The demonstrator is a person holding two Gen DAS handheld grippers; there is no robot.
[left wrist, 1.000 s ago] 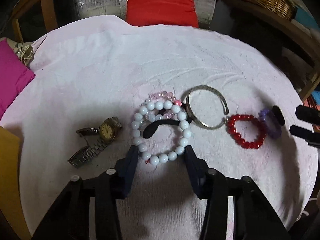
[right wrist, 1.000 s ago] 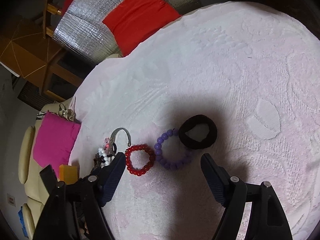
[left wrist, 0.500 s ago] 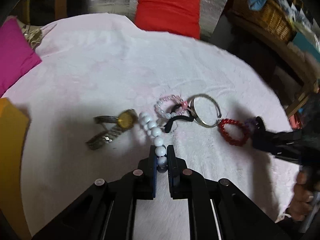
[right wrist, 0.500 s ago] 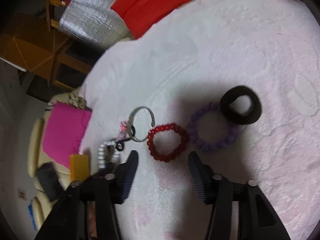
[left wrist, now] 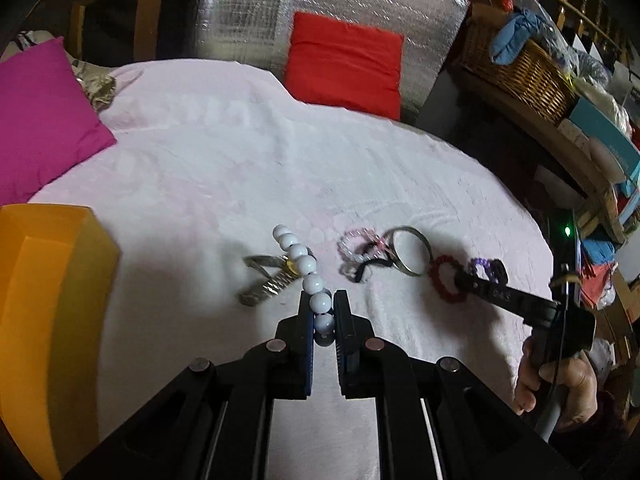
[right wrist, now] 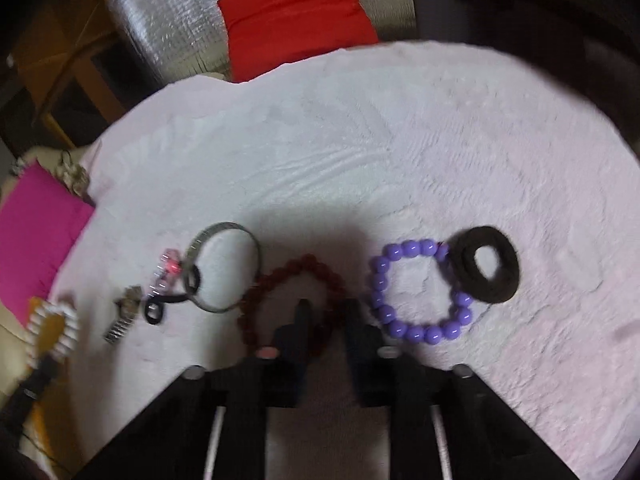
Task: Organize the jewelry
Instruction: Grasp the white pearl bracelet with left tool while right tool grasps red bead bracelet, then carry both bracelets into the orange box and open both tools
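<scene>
White beads up, red ones next!
Left gripper pinched tight on white bead bracelet, lifted near orange box, likely for stowing; right gripper partly open, straddling red bracelet on cloth.

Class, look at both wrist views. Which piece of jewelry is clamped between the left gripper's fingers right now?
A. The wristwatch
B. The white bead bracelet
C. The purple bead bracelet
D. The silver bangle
B. The left gripper is closed on the white bead bracelet, whose beads rise from between its fingers above the cloth, while the purple bead bracelet, silver bangle and wristwatch lie on the cloth.
</scene>
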